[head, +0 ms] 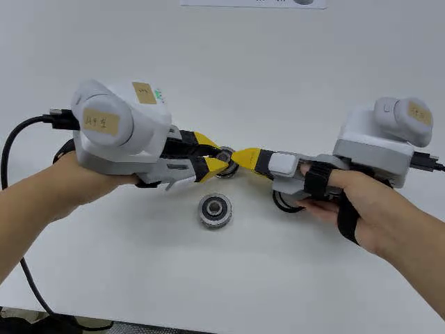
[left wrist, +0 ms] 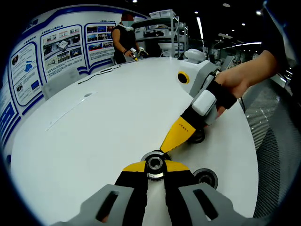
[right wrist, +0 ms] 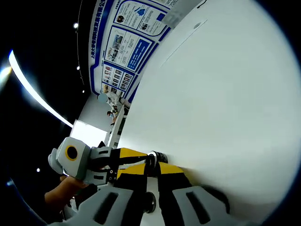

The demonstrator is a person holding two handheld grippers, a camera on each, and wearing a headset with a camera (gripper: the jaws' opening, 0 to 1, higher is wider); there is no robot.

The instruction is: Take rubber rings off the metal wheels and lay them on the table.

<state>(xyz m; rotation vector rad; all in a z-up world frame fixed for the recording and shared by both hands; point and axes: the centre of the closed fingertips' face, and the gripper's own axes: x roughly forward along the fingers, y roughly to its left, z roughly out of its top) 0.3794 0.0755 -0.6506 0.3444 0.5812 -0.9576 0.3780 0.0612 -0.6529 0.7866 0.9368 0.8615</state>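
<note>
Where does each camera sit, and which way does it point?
Head view: on the person's headset, looking down at the table; arms, left claw and right claw show.
Left gripper view: rides the left claw, looking along its jaws at the wheel they clamp; the right claw shows on the right.
Right gripper view: rides the right claw, looking past its jaws at the left claw.
Shared: all three show the wheel.

The held wheel [head: 227,167] is mostly covered by the yellow jaws of the left gripper [head: 215,156] and the right gripper [head: 242,158]. Whether the right jaws pinch rubber or metal cannot be told. A black ring [head: 284,204] lies half under the right hand [head: 348,202]. The paper [head: 254,3] at the worktop's far edge is cut off. The writing on the labels [head: 101,122] is too small to read.
</note>
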